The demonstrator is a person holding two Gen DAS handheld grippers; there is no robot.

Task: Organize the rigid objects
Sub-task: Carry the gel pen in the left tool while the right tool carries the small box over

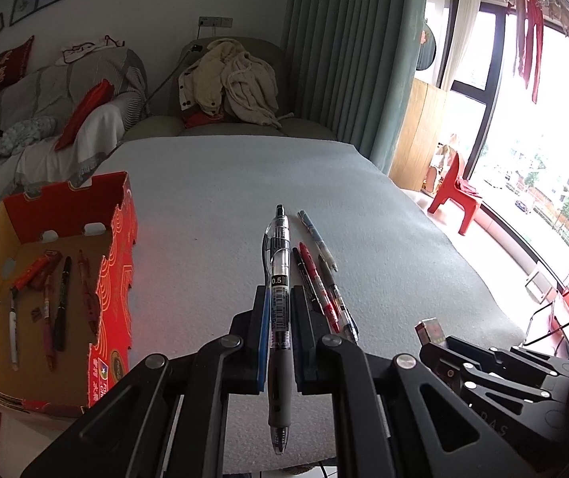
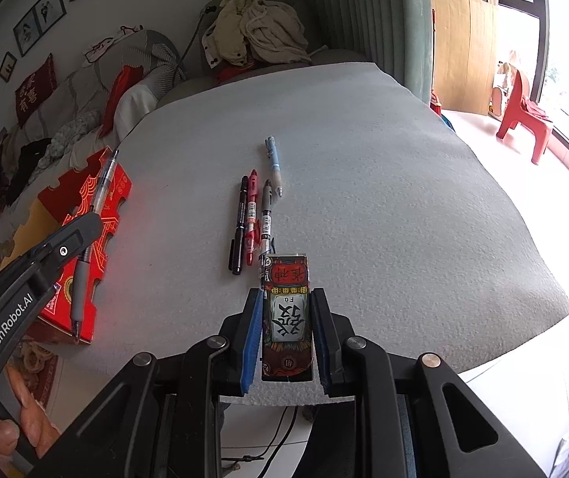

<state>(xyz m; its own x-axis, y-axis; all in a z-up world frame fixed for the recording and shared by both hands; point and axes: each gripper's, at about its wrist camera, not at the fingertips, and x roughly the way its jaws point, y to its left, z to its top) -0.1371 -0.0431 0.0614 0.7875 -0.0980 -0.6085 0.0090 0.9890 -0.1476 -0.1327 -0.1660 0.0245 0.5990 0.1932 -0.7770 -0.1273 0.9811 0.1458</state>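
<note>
My left gripper (image 1: 280,296) is shut on a clear gel pen (image 1: 278,279) with a grey grip, held lengthwise above the white mat (image 1: 224,183); the same pen (image 2: 99,199) shows at the left of the right wrist view, over the red box (image 2: 81,207). My right gripper (image 2: 288,298) is shut on a small red card box (image 2: 287,314) printed with a black character. Several pens lie on the mat ahead: a black marker (image 2: 238,227), a red pen (image 2: 251,215), a grey-topped pen (image 2: 265,215) and a light blue pen (image 2: 274,165).
The open red cardboard box (image 1: 121,247) at the left holds several pens and a small red packet (image 1: 37,273). A sofa with clothes and a bed stand beyond the mat. A red plastic chair (image 2: 523,113) stands by the window. Cables hang under the near edge.
</note>
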